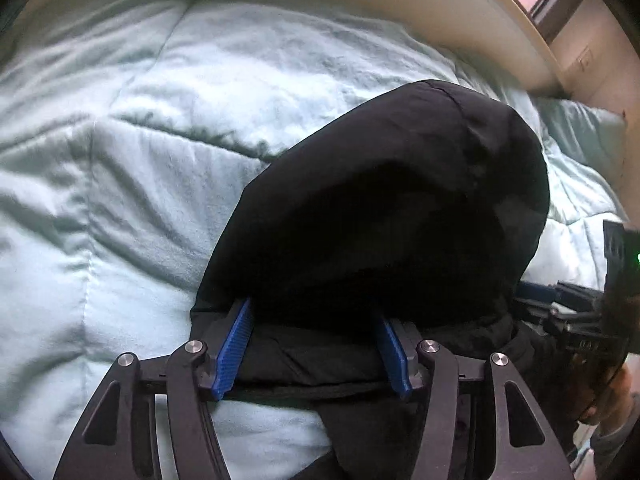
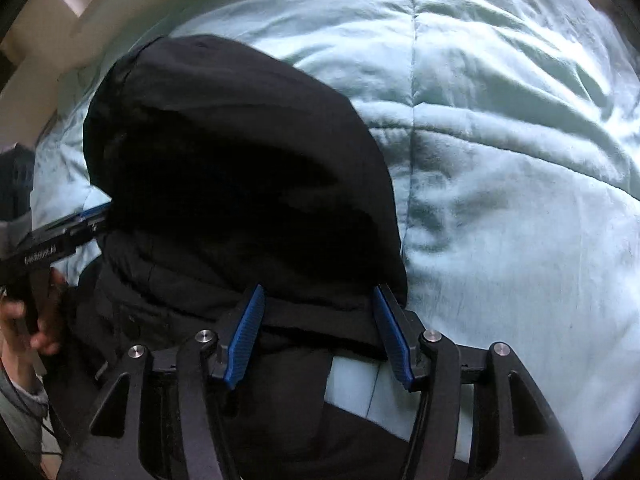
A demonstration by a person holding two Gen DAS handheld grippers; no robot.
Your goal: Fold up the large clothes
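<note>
Fold underway: black jacket (image 1: 384, 200) heaped on pale quilt (image 1: 120, 160) — left gripper (image 1: 316, 344) released, right gripper (image 2: 320, 334) seemingly astride a thick fold, pads not visibly pressing. Next, likely, 2 fresh edge grips — then flattening.

black garment (image 1: 392, 208) blocks ahead; quilt (image 1: 120, 160) open beside.
</note>
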